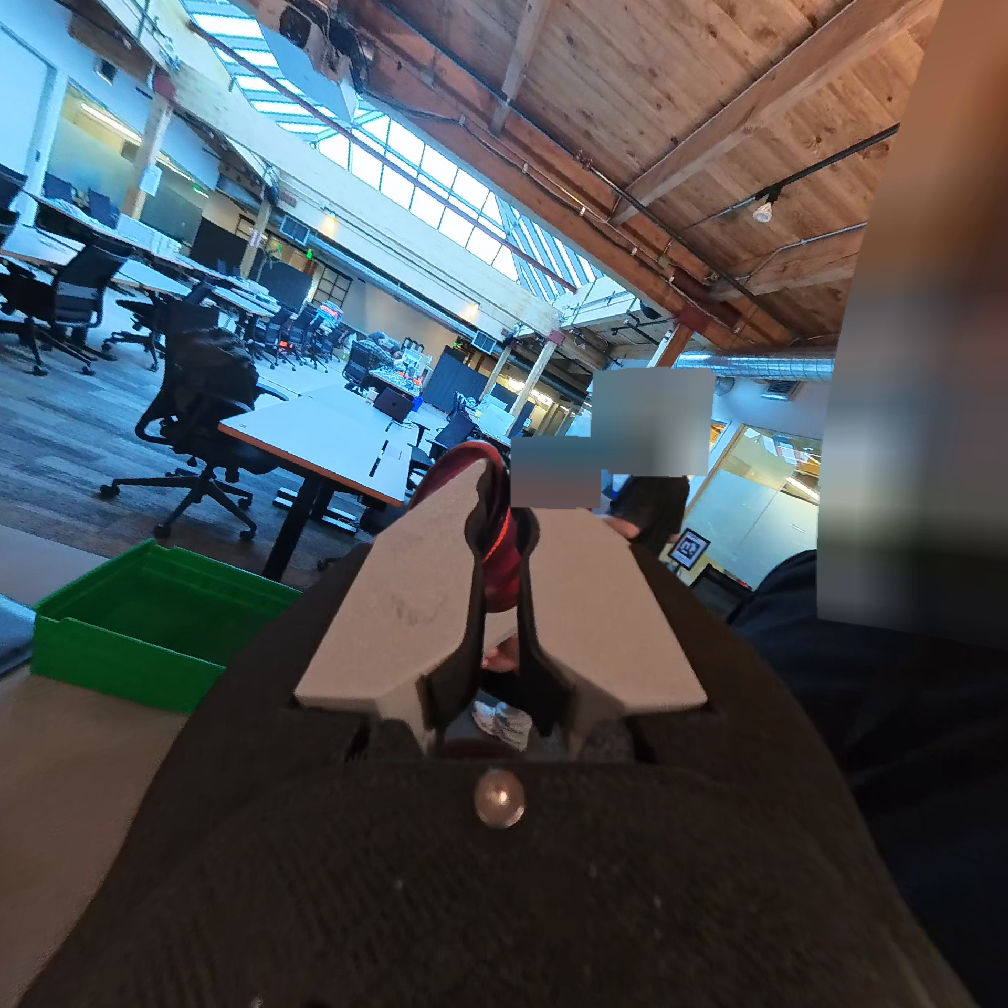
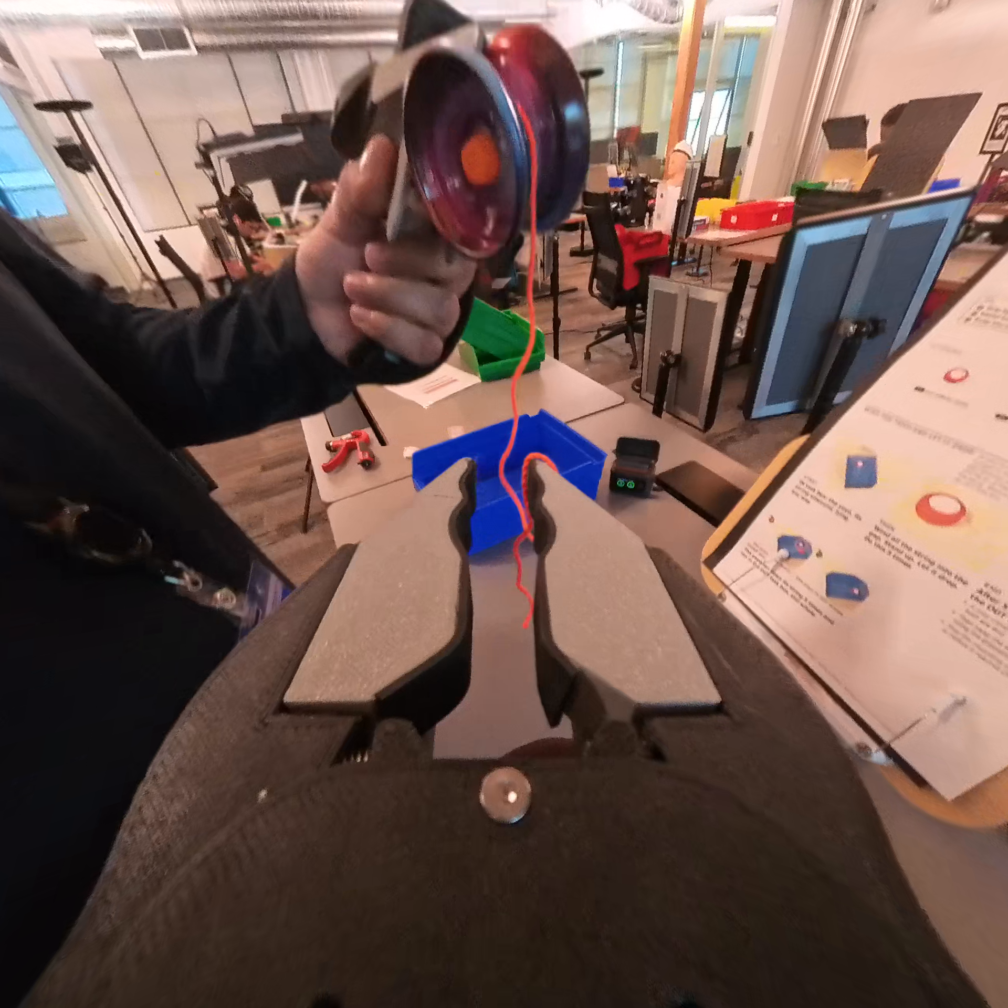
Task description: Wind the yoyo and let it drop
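My left gripper (image 1: 504, 507) is shut on a dark red yoyo (image 1: 499, 551), raised high and tilted up towards the ceiling. In the right wrist view a hand (image 2: 382, 273) holds that gripper up at the upper left, with the yoyo (image 2: 474, 158) at its tips. An orange string (image 2: 526, 273) hangs from the yoyo's groove down to my right gripper (image 2: 502, 469). The right gripper is open. The string's end loops over its right fingertip (image 2: 545, 474) and hangs loose between the jaws, which do not press on it.
A blue bin (image 2: 567, 453) stands on the grey table (image 2: 573, 393) just beyond the right gripper. A green bin (image 2: 502, 338) lies farther back and also shows in the left wrist view (image 1: 136, 627). A red hand tool (image 2: 349, 447), a small black device (image 2: 633, 474) and a tilted instruction board (image 2: 873, 545) are nearby. My hands' fingertips stand some 12 cm from each other.
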